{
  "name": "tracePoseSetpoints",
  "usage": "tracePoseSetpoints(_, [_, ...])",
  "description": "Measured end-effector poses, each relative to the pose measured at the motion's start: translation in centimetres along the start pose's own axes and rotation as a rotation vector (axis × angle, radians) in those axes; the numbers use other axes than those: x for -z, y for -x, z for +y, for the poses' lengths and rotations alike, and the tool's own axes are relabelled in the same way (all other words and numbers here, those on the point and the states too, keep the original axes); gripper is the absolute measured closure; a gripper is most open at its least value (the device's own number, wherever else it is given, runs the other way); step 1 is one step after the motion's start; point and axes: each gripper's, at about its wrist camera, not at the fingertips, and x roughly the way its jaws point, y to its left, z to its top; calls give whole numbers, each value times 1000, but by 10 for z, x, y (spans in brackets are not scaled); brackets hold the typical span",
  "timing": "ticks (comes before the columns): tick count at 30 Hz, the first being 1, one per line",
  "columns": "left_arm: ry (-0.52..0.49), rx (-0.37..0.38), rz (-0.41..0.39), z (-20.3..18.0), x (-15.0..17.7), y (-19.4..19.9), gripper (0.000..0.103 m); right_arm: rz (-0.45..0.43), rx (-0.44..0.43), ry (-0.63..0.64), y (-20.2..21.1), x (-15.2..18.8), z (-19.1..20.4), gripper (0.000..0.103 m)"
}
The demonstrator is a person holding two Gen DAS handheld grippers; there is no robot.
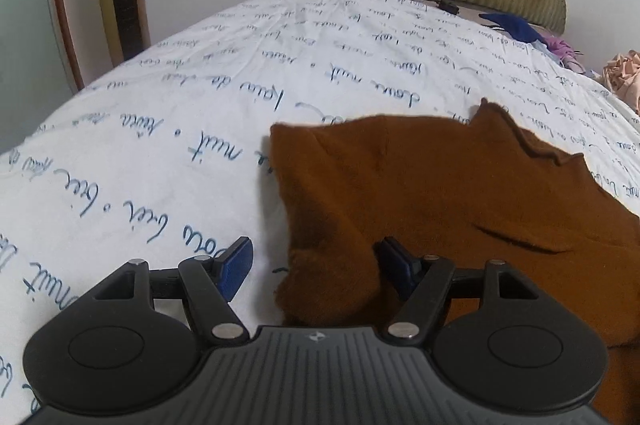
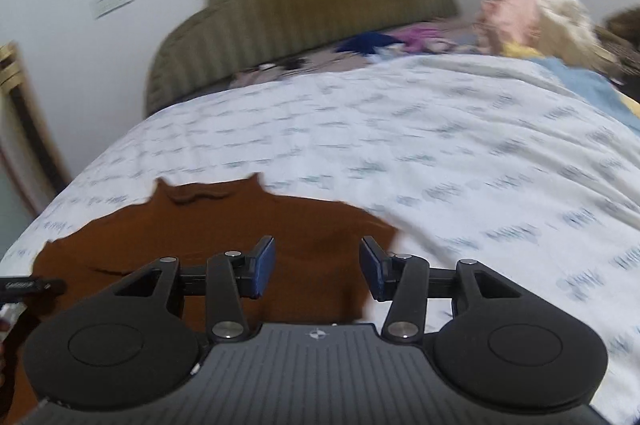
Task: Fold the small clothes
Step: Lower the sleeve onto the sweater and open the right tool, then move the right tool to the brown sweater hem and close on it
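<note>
white printed bedsheet (image 1: 160,153) under brown garment (image 1: 420,193), both grippers parted above

**Soft indoor light, one sharp view and one smeared**

Even, diffuse room light fills both views, with no hard glare. In the left wrist view the picture is crisp: the blue script on the white bedsheet (image 1: 168,145) reads clearly near the centre, and a faint shadow lies along the left edge of the brown garment (image 1: 420,193). Fisheye distortion bows the bed into a dome and darkens the corners. The right wrist view is motion-blurred: the sheet's print (image 2: 460,161) smears into streaks and the padded headboard (image 2: 304,5) looks soft, while the camera's own black tongs (image 2: 317,267) stay sharp.
</note>
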Motion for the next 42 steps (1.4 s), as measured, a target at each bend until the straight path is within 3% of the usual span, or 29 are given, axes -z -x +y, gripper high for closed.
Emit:
tracePoseSetpoints(3, [-30,-46,-22,-5,-4,-1,32,84,-42,26,-36,-3,16,64])
tracePoseSetpoints(6, [-36,-33,0,1,-3,-16,24,185,49,36,-71,8,10,69])
tracePoseSetpoints(9, [-86,-40,-39,3,2,-21,13,151,54,23,-69,18,-7,75])
tracePoseSetpoints(14, [-41,-21,-18,10,-9,-14,14,175,48,1,-60,11,-13,76])
tracePoseSetpoints(20, [-40,-29,-62,10,-33,-7,14,105,-31,65,-39,-5,19,71])
tracePoseSetpoints(23, [-82,-72,2,2,-31,-23,14,139,-78,145,-50,-2,46,71])
tracePoseSetpoints(25, [-115,-87,-5,2,-19,-29,13,193,-113,160,-56,9,55,69])
tracePoseSetpoints(27, [-118,-83,-46,4,-7,-29,13,240,-66,210,-61,28,60,64])
tracePoseSetpoints(29, [-104,-77,-46,7,-8,-27,13,192,-80,226,-58,42,55,64])
tracePoseSetpoints(33, [-44,-23,-68,20,-11,1,15,212,-110,125,-47,30,48,64])
tracePoseSetpoints(35, [-72,-25,-119,21,-2,25,14,172,-128,126,-27,26,48,64])
tracePoseSetpoints(37, [-131,-25,-153,16,7,40,14,132,-114,156,-7,27,49,56])
tracePoseSetpoints(39, [-206,-51,-140,6,15,39,14,126,-70,171,0,33,47,49])
tracePoseSetpoints(42, [-203,-72,-41,7,24,10,13,246,-33,163,-21,52,35,48])
